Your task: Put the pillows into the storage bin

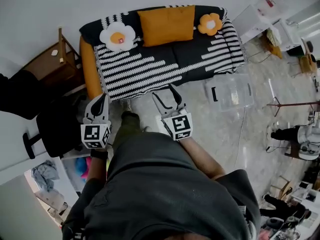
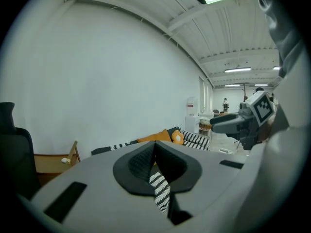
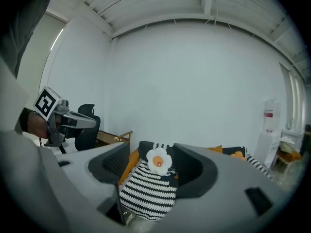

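Orange fabric marks the rectangular pillow point(image 1: 166, 25), which leans on the backrest of the striped sofa point(image 1: 150, 66), ahead of both grippers and well apart from them. A white flower pillow point(image 1: 117, 37) lies ahead of the left gripper point(image 1: 101, 101). An orange flower pillow point(image 1: 210, 24) lies ahead and to the right of the right gripper point(image 1: 163, 91). All three pillows rest on the sofa and none is held.

The clear storage bin point(image 1: 230, 92) stands on the floor to the right of the right gripper, in front of the sofa's right end, with no pillow visible inside it. Its place beside the sofa should keep each carry short.

The left gripper's jaws are pressed together on nothing. The right gripper's jaws stand apart and empty. Its own view frames the white flower pillow through the gap, which probably means it is lining up for a first grasp. Both grippers are side by side and tipped slightly down toward the seat, a posture suited to approach. No pillow has been moved to the bin yet.
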`<action>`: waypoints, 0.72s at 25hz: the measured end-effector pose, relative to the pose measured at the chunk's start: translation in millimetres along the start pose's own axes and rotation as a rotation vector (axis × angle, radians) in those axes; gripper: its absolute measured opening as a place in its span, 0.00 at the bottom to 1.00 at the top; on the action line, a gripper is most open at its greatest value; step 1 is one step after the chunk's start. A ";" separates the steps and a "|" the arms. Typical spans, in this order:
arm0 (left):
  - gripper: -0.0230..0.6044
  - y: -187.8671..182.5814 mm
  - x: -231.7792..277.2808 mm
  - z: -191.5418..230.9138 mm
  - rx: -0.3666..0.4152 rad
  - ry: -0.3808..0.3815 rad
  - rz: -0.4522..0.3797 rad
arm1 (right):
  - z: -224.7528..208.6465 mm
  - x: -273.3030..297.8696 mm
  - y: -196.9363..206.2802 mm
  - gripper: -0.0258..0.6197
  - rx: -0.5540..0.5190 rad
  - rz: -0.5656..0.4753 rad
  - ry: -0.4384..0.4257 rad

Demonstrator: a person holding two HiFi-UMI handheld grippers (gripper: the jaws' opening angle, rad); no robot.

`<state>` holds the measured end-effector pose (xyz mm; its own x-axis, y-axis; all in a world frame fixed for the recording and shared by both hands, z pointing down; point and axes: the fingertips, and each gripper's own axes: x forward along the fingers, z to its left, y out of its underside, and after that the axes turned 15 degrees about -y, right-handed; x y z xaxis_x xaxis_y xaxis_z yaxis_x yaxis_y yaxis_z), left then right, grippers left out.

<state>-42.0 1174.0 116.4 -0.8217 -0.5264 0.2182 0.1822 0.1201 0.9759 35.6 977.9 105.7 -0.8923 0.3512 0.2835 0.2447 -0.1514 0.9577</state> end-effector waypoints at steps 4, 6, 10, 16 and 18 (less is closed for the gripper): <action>0.04 2.4 45.9 13.5 -0.013 0.018 0.018 | -24.1 32.9 0.9 0.47 0.002 0.033 0.005; 0.04 0.3 69.0 20.4 -0.015 0.024 0.025 | -36.6 49.8 -0.8 0.47 0.002 0.049 0.006; 0.04 -3.8 116.4 37.6 -0.026 0.041 0.048 | -59.6 93.2 -8.8 0.47 0.005 0.073 0.002; 0.04 -12.9 187.5 72.3 -0.034 0.058 0.080 | -90.6 168.8 -22.2 0.47 0.015 0.110 -0.016; 0.04 -14.9 210.5 85.1 -0.037 0.063 0.089 | -99.5 193.2 -25.5 0.47 0.017 0.123 -0.018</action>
<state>-263.5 1133.0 147.6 -0.7659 -0.5674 0.3024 0.2734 0.1382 0.9519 -180.9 957.6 131.2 -0.8480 0.3476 0.4000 0.3589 -0.1786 0.9161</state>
